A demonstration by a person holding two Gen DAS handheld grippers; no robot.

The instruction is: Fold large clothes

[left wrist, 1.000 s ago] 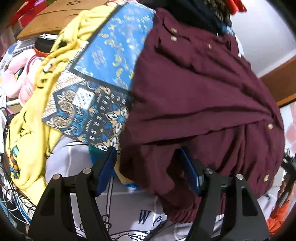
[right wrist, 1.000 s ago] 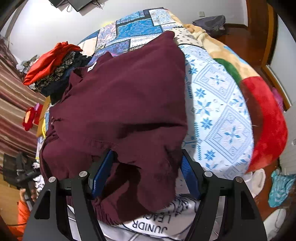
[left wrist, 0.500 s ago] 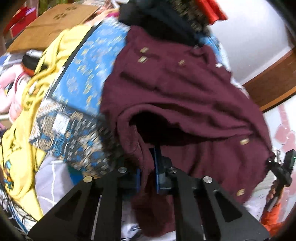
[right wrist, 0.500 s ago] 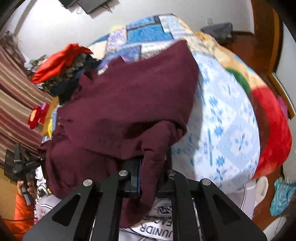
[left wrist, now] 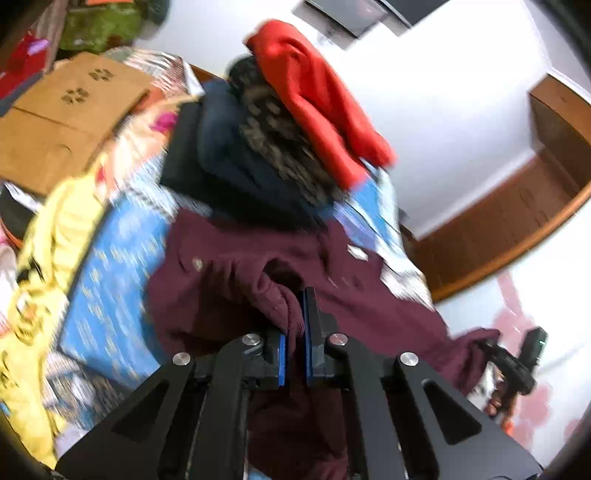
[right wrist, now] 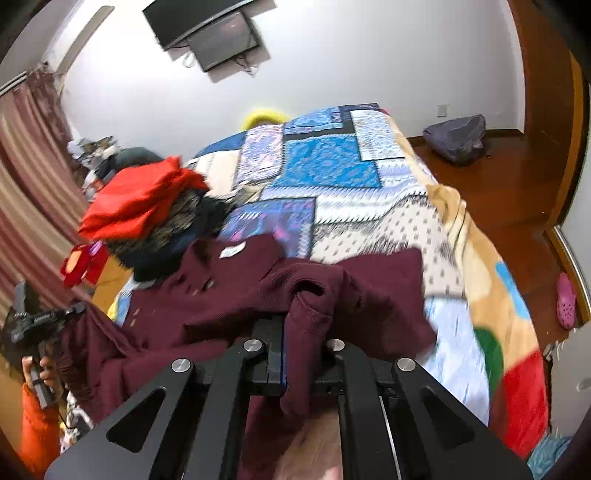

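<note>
Maroon cloth is pinched between the blue pads of both grippers, each clamped on a bunched fold near the hem of one maroon garment (right wrist: 236,295). The left gripper (left wrist: 294,332) and the right gripper (right wrist: 301,332) hold separate spots along that near edge, most likely so the garment can be raised and spread evenly before a fold. Its jaws closing over the last moment, each claw now grips the fabric tightly.

Beyond the grippers, the garment's body rests on a patchwork quilt (right wrist: 325,166) covering a bed, neck label (right wrist: 232,251) facing up at the far end. One part trails off the bed edge toward the other hand; whether it is a sleeve is unclear.

Just behind it sits a pile of other clothes (left wrist: 258,147) topped by a red garment (right wrist: 136,199), kept clear of the working area. A wall-mounted screen (right wrist: 210,29) hangs further back.

The left view is blurred, so buttons and seams are hard to read. The gripper bodies hide the hanging lower hem.
</note>
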